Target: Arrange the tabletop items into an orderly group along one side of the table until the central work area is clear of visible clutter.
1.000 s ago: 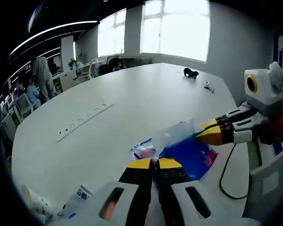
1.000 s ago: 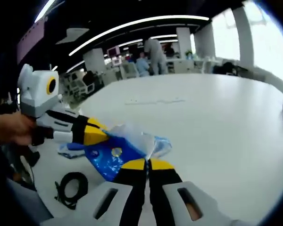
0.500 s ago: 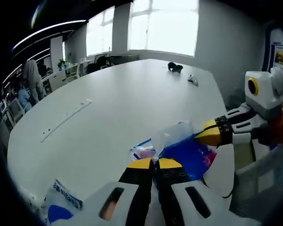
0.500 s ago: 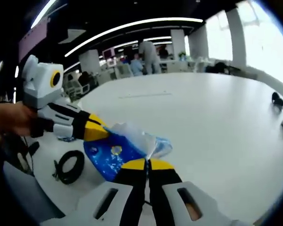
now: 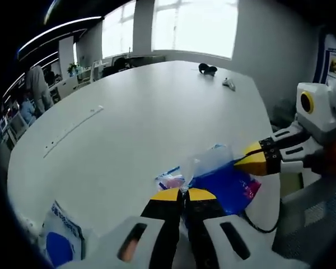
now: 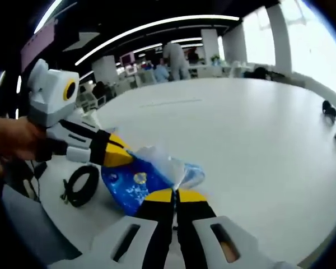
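A blue and clear plastic bag (image 5: 224, 182) hangs stretched between both grippers just above the white table (image 5: 157, 106). In the left gripper view my left gripper (image 5: 183, 194) is shut on the bag's near edge, where a pink and blue corner (image 5: 171, 180) shows. The right gripper (image 5: 251, 160) comes in from the right, shut on the bag's far side. In the right gripper view my right gripper (image 6: 175, 195) is shut on the bag (image 6: 135, 185), and the left gripper (image 6: 125, 158) pinches its other side, held by a hand (image 6: 11, 140).
A white and blue packet (image 5: 61, 242) lies near the table edge at lower left. A black cable coil (image 6: 80, 184) sits by the bag. A socket strip (image 5: 73, 131) crosses the table; a black object (image 5: 207, 69) lies far off. People (image 6: 173, 56) stand behind.
Both views have shifted slightly with the hands. The bag stays pinched between the two grippers, and neither grip has changed.
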A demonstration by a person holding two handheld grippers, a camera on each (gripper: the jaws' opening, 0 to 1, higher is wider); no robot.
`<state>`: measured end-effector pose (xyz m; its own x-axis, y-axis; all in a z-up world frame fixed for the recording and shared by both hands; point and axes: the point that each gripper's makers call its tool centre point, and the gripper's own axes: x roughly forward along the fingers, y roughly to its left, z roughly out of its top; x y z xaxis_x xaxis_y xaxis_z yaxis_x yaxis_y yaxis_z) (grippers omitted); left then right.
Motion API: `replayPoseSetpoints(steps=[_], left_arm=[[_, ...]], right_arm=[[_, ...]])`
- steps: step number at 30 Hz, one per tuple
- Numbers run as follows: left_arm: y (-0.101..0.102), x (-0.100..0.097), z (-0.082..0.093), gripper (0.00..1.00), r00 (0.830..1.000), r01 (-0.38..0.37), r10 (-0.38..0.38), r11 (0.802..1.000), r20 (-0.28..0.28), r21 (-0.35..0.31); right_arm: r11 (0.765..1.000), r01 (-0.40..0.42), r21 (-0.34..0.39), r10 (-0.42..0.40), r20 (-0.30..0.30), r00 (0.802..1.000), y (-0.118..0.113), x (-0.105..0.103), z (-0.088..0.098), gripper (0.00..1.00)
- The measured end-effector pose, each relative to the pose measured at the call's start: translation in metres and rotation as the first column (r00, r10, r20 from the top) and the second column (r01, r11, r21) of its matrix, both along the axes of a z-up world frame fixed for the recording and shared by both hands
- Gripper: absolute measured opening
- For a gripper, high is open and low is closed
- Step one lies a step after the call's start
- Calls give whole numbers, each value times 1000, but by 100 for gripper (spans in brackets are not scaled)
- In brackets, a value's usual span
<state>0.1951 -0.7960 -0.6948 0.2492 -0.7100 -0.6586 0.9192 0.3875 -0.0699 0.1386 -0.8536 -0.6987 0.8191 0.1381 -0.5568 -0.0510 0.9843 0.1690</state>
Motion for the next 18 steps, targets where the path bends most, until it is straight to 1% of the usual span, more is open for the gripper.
replayPoseSetpoints(steps=[5,8,10,13,16,18], left_arm=[[8,8,-6,2,999,-41,41,999,-2,22],[13,9,-9,2,998,-63,63,998,-19,21],[16,10,-11,2,998,-68,68,997,-17,25],[20,10,-15,2,997,-77,78,997,-30,31],[22,11,-17,2,996,-80,81,996,-26,38],[22,10,-17,2,996,-82,83,996,-29,32]], right_arm=[[1000,-31,-7,30,-16,999,9,7,-7,0],[999,-50,2,50,-30,998,16,7,-14,0],[997,-71,5,72,-31,997,21,6,-15,0],[994,-109,-24,108,-36,994,25,7,-16,0],[993,-119,-19,118,-48,992,27,6,-21,0],[990,-128,-54,125,-62,990,23,5,-24,0]])
